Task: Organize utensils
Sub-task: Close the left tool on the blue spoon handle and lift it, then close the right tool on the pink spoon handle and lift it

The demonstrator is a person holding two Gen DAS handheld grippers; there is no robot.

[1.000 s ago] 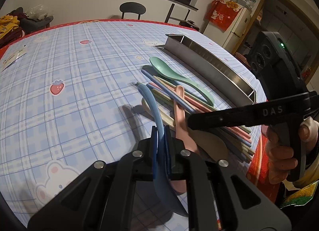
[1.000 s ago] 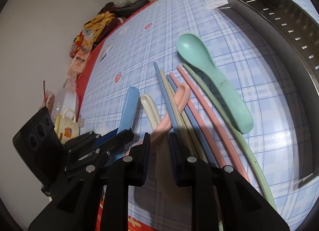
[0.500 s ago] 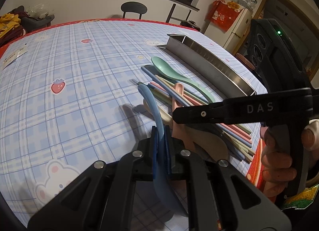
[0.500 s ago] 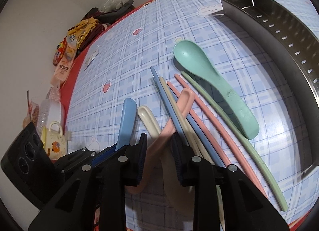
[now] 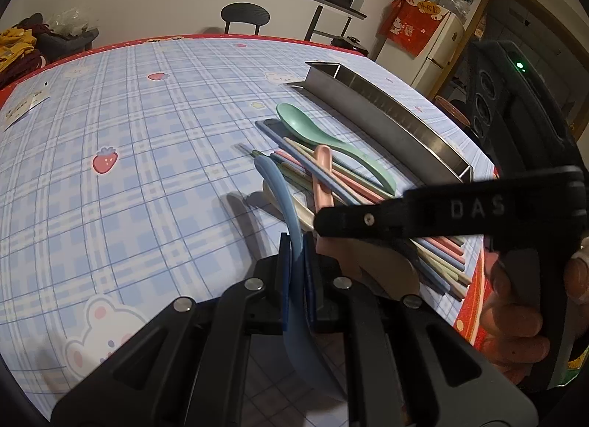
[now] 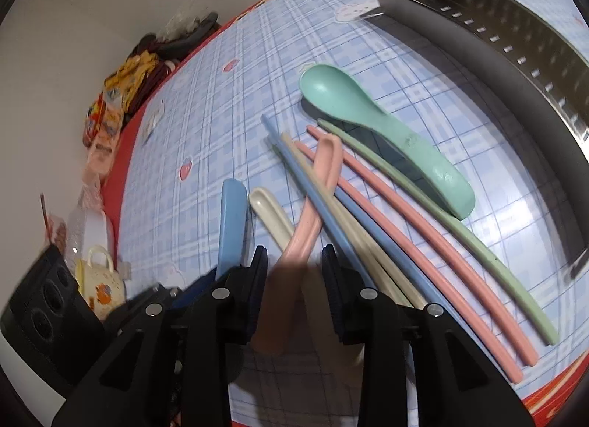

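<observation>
My left gripper (image 5: 297, 257) is shut on the blue spoon (image 5: 279, 191), gripping its handle edge-on just above the table, the bowl hanging toward the camera. My right gripper (image 6: 292, 265) points down over the pink spoon (image 6: 324, 169). Its jaws are opening, and the pink spoon's bowl lies between the pads without being pressed. In the left wrist view the right gripper (image 5: 320, 221) comes in from the right, held by a hand (image 5: 515, 320). A cream spoon (image 6: 272, 221), a green spoon (image 6: 368, 117) and several coloured chopsticks (image 6: 405, 213) lie beside it.
A long steel tray (image 6: 515, 59) stands to the right of the utensils, its side wall (image 5: 386, 114) toward them. The red table edge (image 6: 545, 383) is near. A paper card (image 5: 25, 106) lies far left. A mug (image 6: 99, 279) and clutter sit beyond the table's left side.
The right gripper's jaws have widened around the pink spoon, and the gripper has rolled slightly. The left gripper has stayed still, holding the blue spoon.
</observation>
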